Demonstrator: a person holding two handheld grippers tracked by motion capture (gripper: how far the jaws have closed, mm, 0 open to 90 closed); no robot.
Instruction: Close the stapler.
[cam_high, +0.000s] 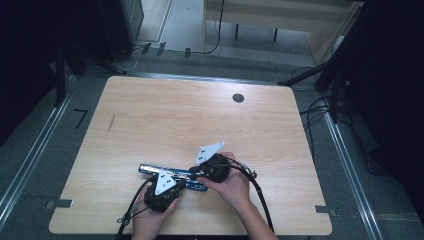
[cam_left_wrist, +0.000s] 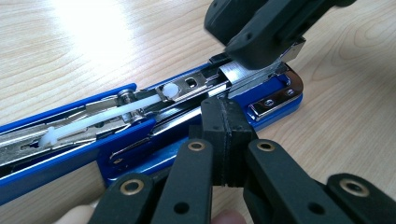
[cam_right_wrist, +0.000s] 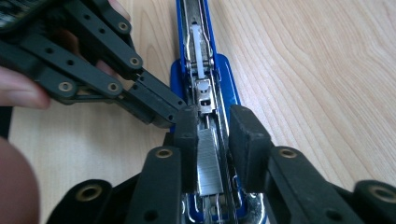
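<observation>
A blue stapler (cam_high: 150, 169) lies opened out flat near the table's front edge, its metal magazine (cam_left_wrist: 187, 86) facing up. A strip of staples (cam_right_wrist: 208, 163) sits in the magazine channel behind the white pusher (cam_right_wrist: 197, 46). My right gripper (cam_right_wrist: 212, 135) straddles the strip with a pad on each side; a narrow gap shows at the right pad. My left gripper (cam_left_wrist: 225, 116) is shut with nothing between its pads, and its tips rest against the side of the stapler's blue base (cam_left_wrist: 140, 163). In the high view the left gripper (cam_high: 184, 180) and right gripper (cam_high: 196, 172) meet over the stapler.
The wooden table (cam_high: 200, 115) has a dark round grommet (cam_high: 238, 98) at the back right and a thin dark mark (cam_high: 111, 123) at the left. Cables trail from both grippers toward the front edge. Stands and cables are on the floor around the table.
</observation>
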